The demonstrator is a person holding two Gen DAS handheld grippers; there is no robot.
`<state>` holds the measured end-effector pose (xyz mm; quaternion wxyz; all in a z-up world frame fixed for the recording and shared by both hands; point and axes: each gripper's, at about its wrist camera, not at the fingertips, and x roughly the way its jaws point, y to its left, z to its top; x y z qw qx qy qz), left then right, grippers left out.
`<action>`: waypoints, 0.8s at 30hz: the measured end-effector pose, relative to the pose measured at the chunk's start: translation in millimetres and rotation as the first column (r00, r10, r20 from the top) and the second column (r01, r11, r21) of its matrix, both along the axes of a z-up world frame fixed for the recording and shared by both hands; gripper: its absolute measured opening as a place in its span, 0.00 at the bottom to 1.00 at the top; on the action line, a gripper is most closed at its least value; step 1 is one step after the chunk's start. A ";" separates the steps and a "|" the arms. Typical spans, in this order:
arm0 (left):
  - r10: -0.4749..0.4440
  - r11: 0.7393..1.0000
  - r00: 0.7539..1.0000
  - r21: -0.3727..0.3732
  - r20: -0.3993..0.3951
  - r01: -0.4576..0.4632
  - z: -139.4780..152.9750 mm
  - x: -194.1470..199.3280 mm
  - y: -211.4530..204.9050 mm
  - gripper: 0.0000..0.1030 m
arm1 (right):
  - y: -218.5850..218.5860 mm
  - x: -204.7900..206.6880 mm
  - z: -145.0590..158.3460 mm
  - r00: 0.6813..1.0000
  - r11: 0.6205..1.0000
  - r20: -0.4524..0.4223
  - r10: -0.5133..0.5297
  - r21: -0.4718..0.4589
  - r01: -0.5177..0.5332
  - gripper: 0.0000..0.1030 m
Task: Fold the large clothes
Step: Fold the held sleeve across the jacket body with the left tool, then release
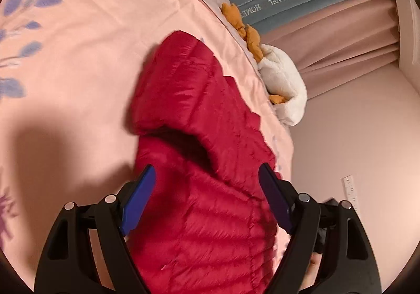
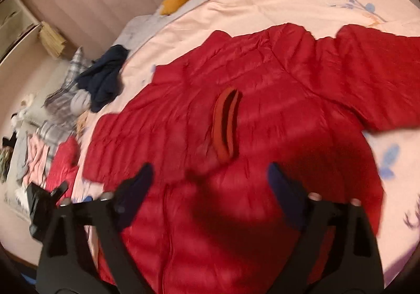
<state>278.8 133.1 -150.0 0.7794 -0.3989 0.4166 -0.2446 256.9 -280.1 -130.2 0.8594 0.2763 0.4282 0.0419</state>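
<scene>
Now | red quilted puffer jacket point(image 2: 262, 110) spread flat on pink bedspread point(image 2: 275, 5) | left hand-held gripper point(image 1: 207, 178) released | right hand-held gripper point(image 2: 210, 176) released

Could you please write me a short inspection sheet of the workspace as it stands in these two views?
Surface: pink bedspread with blue leaf print.
Job's things: red puffer jacket spread flat, one sleeve stretched out sideways.
Clutter: dark navy garment near the bed edge; white and orange plush toy; pile of mixed clothes beside the bed.
Grippers: left hand-held gripper open over the jacket; right hand-held gripper open over the jacket; neither holds cloth.
Cables: nothing seen.
Surroundings: pink curtain, pale wall.
</scene>
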 end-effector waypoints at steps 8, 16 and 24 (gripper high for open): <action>0.177 0.982 0.981 -0.048 -0.077 -0.181 -20.6 40.5 -7.1 0.78 | 20.6 40.8 -16.2 1.000 0.975 -0.004 0.013 -0.223 -0.013 0.20; 0.181 0.982 0.983 0.061 -0.033 -0.179 -11.0 45.2 -13.6 0.78 | -12.3 23.2 -2.0 0.998 0.945 0.040 -0.039 -0.324 0.049 0.13; 0.069 0.967 0.994 0.252 -0.083 -0.046 -13.8 31.9 -9.1 0.78 | -22.2 11.6 2.8 0.998 0.928 0.036 -0.045 -0.368 0.055 0.42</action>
